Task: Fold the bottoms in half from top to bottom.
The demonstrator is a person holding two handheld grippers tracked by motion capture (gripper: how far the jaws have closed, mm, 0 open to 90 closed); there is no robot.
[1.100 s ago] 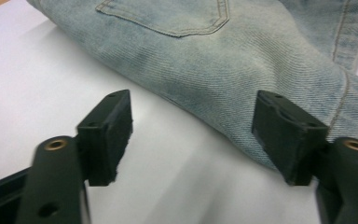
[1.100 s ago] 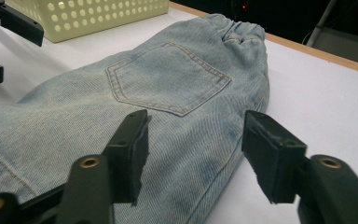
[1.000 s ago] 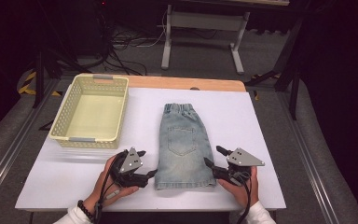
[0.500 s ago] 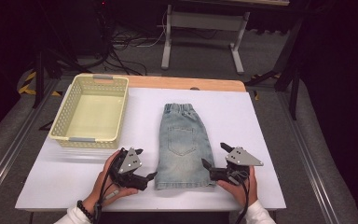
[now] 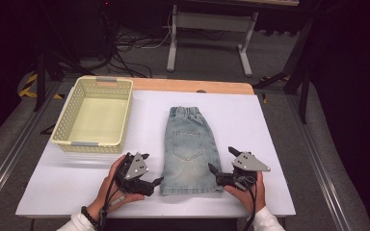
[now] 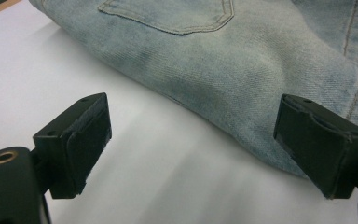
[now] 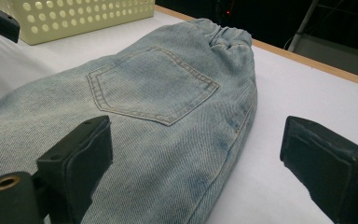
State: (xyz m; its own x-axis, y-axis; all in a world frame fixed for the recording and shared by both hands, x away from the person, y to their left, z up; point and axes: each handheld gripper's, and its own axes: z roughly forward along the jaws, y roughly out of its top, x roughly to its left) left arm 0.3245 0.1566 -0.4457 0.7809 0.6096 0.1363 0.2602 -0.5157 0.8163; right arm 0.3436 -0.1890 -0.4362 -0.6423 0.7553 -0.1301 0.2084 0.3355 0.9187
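The shorts [image 5: 191, 149] lie flat mid-table, folded, waistband far. The left gripper [image 5: 150, 169] and right gripper [image 5: 220, 161] flank the near hem, jaws just opened wide, gripping nothing. A basket [image 5: 61, 126] sits far left, well apart, blocking nothing.

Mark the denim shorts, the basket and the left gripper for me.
denim shorts [image 5: 189, 144], high view, on the back pocket.
basket [image 5: 93, 143], high view, on its near rim.
left gripper [image 5: 150, 169], high view, between its open fingertips.

Yellow basket [image 5: 94, 118] on white table [image 5: 270, 144]
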